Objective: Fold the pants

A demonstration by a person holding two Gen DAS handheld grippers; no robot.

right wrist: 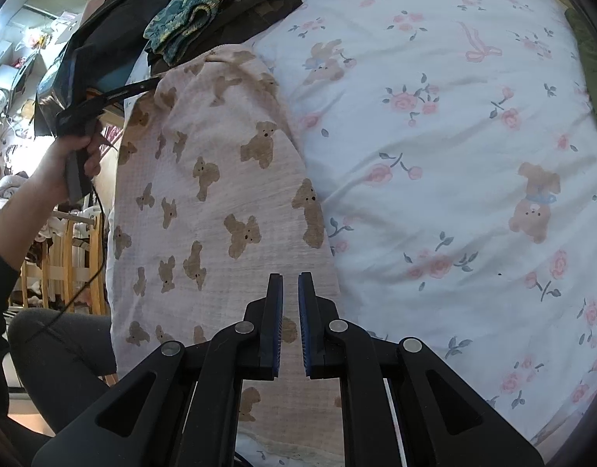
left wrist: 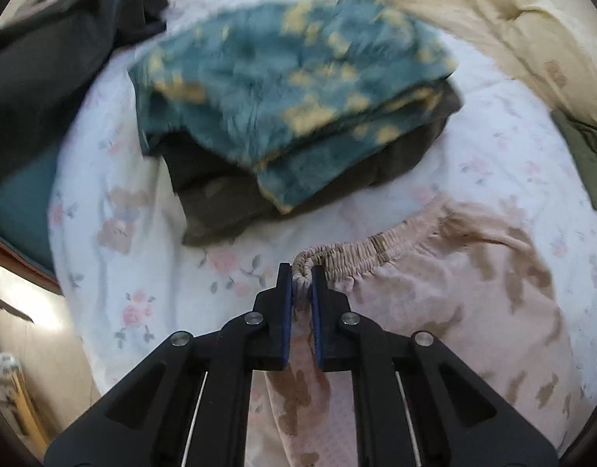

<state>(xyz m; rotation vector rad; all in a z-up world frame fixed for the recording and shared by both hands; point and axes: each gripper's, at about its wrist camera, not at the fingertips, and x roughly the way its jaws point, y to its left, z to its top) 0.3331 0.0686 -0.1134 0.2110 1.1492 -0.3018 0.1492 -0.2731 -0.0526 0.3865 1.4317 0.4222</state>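
Observation:
Pink pants printed with brown bears (left wrist: 454, 292) lie lengthwise on a floral bed sheet (left wrist: 142, 272). My left gripper (left wrist: 302, 272) is shut on the end of their gathered elastic waistband (left wrist: 360, 251), and fabric bunches between the blue pads. In the right wrist view the same pants (right wrist: 205, 194) run from the near edge toward the far left. There a hand (right wrist: 76, 151) holds the left gripper (right wrist: 152, 82) at the waist corner. My right gripper (right wrist: 290, 276) hangs over the lower leg near its right edge with its jaws nearly together. No fabric visibly rises between its pads.
Beyond the waistband is a stack of folded clothes, a teal and yellow one (left wrist: 290, 89) lying on a dark one (left wrist: 220, 202). A black garment (left wrist: 45, 58) lies far left, a cream blanket (left wrist: 492, 19) at the back and an olive garment (left wrist: 586, 155) at the right. The person's leg (right wrist: 57, 350) is beside the bed.

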